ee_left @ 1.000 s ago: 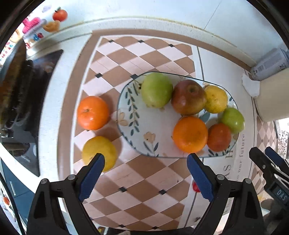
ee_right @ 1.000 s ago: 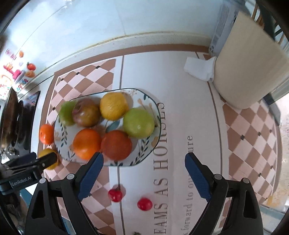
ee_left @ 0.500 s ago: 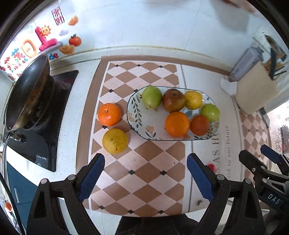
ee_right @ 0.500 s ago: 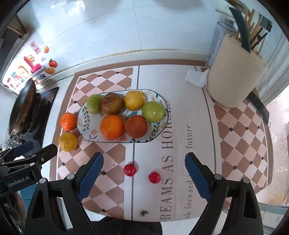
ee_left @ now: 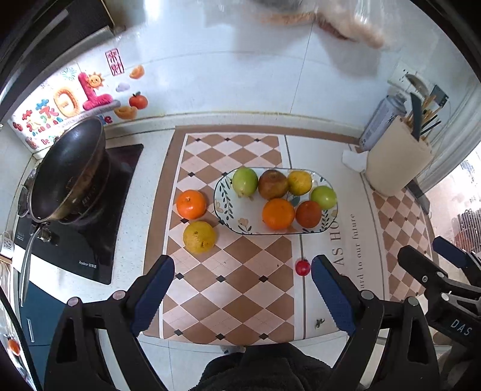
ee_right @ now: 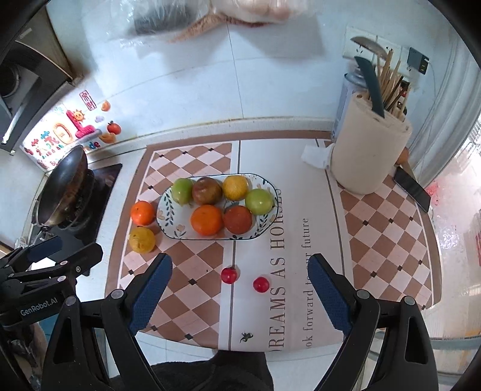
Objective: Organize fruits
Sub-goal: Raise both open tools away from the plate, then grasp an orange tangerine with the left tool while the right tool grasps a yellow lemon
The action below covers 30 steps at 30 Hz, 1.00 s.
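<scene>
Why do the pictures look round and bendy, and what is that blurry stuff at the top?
Both wrist views use a fisheye lens, so black corners ring each picture and the mat and counter edge curve. In the left wrist view a pale smear near the top edge is too blurred to name; the right wrist view shows a similar smear. Daylight washes out the right edge there. The fruit on the plate stays sharp.

Open checkered mat [ee_right: 192, 288] is left in front of the oval leaf-patterned plate [ee_right: 168, 210], broken only by two small red fruits [ee_right: 230, 275]. The plate's left side is blocked by an orange [ee_right: 143, 213] and a yellow citrus [ee_right: 142, 239]; the right is bounded by a cream utensil holder [ee_right: 368, 156].
</scene>
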Available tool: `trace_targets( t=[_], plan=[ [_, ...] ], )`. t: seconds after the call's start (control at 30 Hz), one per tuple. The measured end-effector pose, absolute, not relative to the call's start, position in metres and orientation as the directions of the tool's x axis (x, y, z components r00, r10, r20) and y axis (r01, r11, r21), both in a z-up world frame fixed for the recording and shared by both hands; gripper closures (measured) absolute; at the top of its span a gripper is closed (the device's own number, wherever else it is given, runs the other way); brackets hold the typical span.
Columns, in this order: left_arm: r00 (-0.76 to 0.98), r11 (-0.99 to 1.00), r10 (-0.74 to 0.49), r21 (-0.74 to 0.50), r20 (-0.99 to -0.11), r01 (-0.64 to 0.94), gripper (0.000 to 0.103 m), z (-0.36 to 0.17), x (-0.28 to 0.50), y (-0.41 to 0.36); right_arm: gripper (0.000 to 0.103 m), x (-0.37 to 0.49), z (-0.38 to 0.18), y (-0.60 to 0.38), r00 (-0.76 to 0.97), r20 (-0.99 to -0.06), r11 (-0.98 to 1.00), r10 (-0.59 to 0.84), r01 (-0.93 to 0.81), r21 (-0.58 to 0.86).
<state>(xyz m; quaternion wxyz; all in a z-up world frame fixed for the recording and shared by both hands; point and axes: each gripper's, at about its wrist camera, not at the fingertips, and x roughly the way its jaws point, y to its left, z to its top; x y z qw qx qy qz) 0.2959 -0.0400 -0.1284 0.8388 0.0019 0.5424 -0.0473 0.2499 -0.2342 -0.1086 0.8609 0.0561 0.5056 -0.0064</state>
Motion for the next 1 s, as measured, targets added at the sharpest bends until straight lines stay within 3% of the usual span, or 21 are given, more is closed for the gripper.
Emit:
trace_targets(
  t=[0.47, 0.67, 0.83, 0.9, 1.0],
  plan=[
    [0.434, 0.997, -0.067, -0.045, -0.899, 0.061, 0.010, -0.126, 0.286, -0.039, 0.009, 0.239, -0.110, -0.246, 0.489, -0.867, 0.983, 0.092, 0.094, 0.158],
    [0.469, 0.997, 0.083, 0.072, -0.880, -0.041, 0.010, -0.146, 0.295, -0.012, 0.009, 0.262, -0.158, -0.237, 0.412, -0.883, 0.961, 0.227, 0.055, 0.273],
    [0.390, 0.971, 0.235, 0.197, -0.890, -0.137, 0.010, -0.181, 0.309, 0.028, 0.010, 0.299, -0.212, -0.199, 0.316, -0.879, 0.928, 0.356, -0.011, 0.372],
    [0.348, 0.959, 0.271, 0.223, -0.898, -0.173, 0.010, -0.196, 0.316, 0.046, 0.017, 0.320, -0.239, -0.173, 0.261, -0.875, 0.910, 0.407, -0.038, 0.412],
    [0.301, 0.944, 0.308, 0.250, -0.903, -0.215, 0.010, -0.212, 0.323, 0.066, 0.019, 0.347, -0.274, -0.135, 0.199, -0.872, 0.894, 0.447, -0.075, 0.441]
  ],
)
